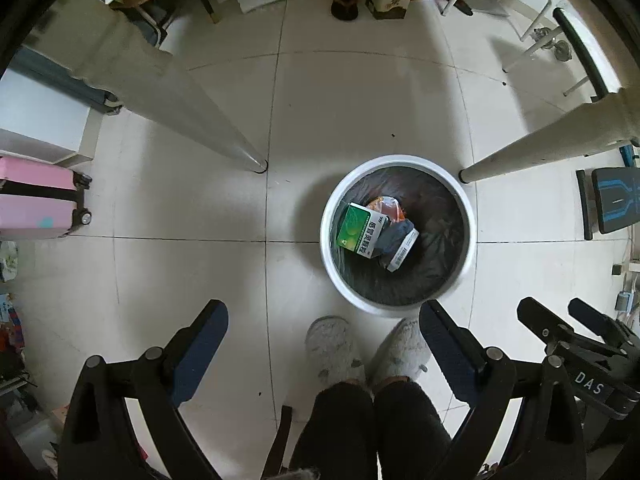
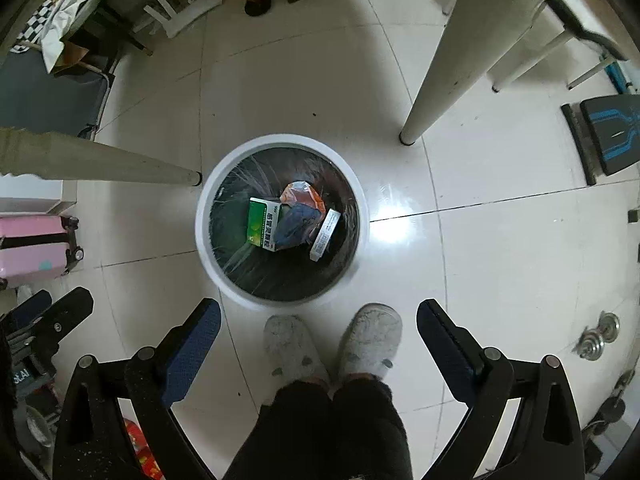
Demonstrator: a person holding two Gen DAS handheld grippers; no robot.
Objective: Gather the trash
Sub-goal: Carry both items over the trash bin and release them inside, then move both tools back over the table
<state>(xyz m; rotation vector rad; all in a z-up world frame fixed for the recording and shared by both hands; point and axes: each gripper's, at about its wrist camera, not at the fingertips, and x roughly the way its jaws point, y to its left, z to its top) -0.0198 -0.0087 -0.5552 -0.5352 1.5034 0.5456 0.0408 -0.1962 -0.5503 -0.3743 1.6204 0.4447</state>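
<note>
A white round trash bin (image 1: pixel 332 276) (image 2: pixel 208 264) with a dark liner stands on the tiled floor below both grippers. Inside it lie a green and white box (image 1: pixel 358 229) (image 2: pixel 262 226), an orange wrapper (image 1: pixel 390 206) (image 2: pixel 302 196), a dark crumpled piece (image 1: pixel 394 236) (image 2: pixel 298 224) and a small white box (image 1: pixel 404 254) (image 2: pixel 325 234). My left gripper (image 1: pixel 324 320) hangs high above the floor, open and empty, the bin just beyond its right finger. My right gripper (image 2: pixel 319 318) (image 1: pixel 560 316) is open and empty too, the bin beyond its fingertips.
A person's feet in grey slippers (image 1: pixel 332 344) (image 2: pixel 372 336) stand in front of the bin. Pale table legs (image 1: pixel 256 162) (image 2: pixel 410 134) come down on either side of it. A pink suitcase (image 1: pixel 36 200) (image 2: pixel 32 244) is at the left, a dark step platform (image 2: pixel 608 136) at the right.
</note>
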